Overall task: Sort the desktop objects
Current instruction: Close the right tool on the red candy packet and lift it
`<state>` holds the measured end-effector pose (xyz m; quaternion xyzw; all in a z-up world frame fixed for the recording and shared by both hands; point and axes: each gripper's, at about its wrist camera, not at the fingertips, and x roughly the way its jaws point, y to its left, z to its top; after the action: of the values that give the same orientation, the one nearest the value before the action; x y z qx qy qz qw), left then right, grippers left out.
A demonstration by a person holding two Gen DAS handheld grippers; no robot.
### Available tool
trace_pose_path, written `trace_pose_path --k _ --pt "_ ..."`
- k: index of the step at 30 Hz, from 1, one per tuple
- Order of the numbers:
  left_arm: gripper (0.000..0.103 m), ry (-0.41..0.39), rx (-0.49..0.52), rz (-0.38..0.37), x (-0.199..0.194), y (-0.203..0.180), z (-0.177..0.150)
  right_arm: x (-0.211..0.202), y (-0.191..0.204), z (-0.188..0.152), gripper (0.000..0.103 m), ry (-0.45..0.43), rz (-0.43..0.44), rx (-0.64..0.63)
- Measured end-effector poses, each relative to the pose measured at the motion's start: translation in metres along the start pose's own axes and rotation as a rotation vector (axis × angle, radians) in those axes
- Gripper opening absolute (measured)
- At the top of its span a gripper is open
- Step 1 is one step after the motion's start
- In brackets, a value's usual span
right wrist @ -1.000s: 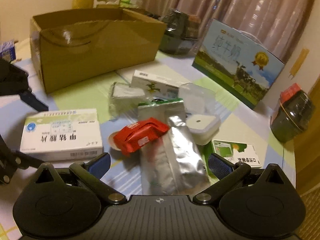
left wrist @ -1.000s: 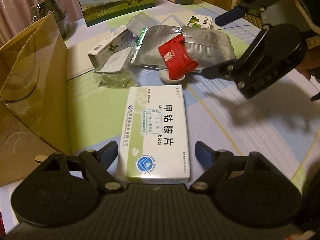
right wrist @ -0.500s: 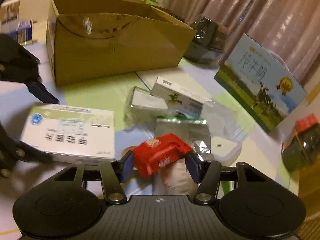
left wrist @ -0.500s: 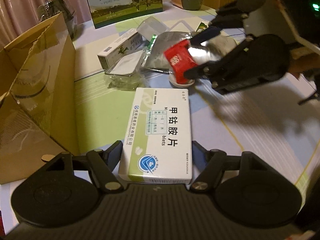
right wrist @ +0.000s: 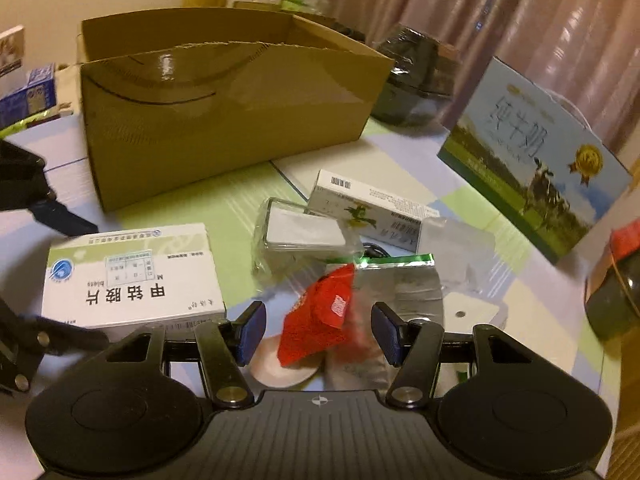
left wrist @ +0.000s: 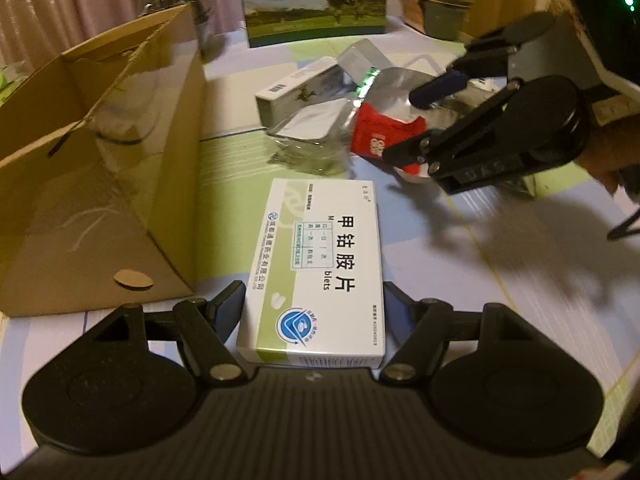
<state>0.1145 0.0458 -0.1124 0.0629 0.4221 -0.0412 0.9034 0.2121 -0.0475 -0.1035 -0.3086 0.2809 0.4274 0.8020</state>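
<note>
A white medicine box [left wrist: 320,264] with green print lies flat on the table. My left gripper [left wrist: 313,290] is shut on its near end, one finger against each long side. A red snack packet [right wrist: 316,320] sits tilted between the blue pads of my right gripper [right wrist: 318,312], which is shut on it; motion blur hides the exact contact. In the left wrist view the right gripper [left wrist: 416,120] holds the red packet [left wrist: 376,136] just above the pile, beyond the medicine box. The open cardboard box [left wrist: 100,160] stands to the left.
A silver foil pouch [right wrist: 400,292], a clear plastic case [right wrist: 304,236], a small white and green carton [right wrist: 368,208] and a white round lid [right wrist: 276,364] crowd the middle. A milk gift box [right wrist: 532,156] and dark wrapped containers [right wrist: 416,76] line the far edge.
My right gripper went from wide open to shut on the red packet, which has tipped up off the pouch. My left jaws narrowed onto the medicine box.
</note>
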Motion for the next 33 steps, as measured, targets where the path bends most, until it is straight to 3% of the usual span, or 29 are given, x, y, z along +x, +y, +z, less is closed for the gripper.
trace_pose_path --k 8,10,11,20,26,28,31,33 --pt "0.069 -0.010 -0.026 0.028 0.005 -0.004 0.005 0.015 0.001 0.005 0.055 0.021 0.001 0.088" --pt "0.069 -0.009 -0.026 0.028 0.006 -0.004 0.007 0.016 0.000 0.005 0.047 0.032 -0.005 0.084" --pt "0.069 -0.009 -0.025 0.027 0.006 -0.004 0.007 0.016 0.000 0.005 0.035 0.042 -0.017 0.082" --pt "0.069 -0.009 -0.020 0.020 0.006 -0.006 0.007 -0.017 -0.014 -0.007 0.029 0.055 0.016 0.138" --pt "0.069 -0.012 -0.004 -0.015 -0.001 -0.009 0.006 -0.057 -0.029 -0.036 0.030 0.138 0.116 0.276" --pt "0.071 -0.010 0.004 -0.015 -0.001 -0.012 0.006 -0.063 -0.025 -0.048 0.031 0.160 0.100 0.279" --pt "0.074 -0.014 0.010 -0.012 -0.001 -0.015 0.007 -0.068 -0.015 -0.062 0.041 0.167 0.043 0.249" --pt "0.075 -0.016 0.015 -0.011 -0.001 -0.017 0.009 -0.069 -0.014 -0.066 0.050 0.151 0.051 0.291"
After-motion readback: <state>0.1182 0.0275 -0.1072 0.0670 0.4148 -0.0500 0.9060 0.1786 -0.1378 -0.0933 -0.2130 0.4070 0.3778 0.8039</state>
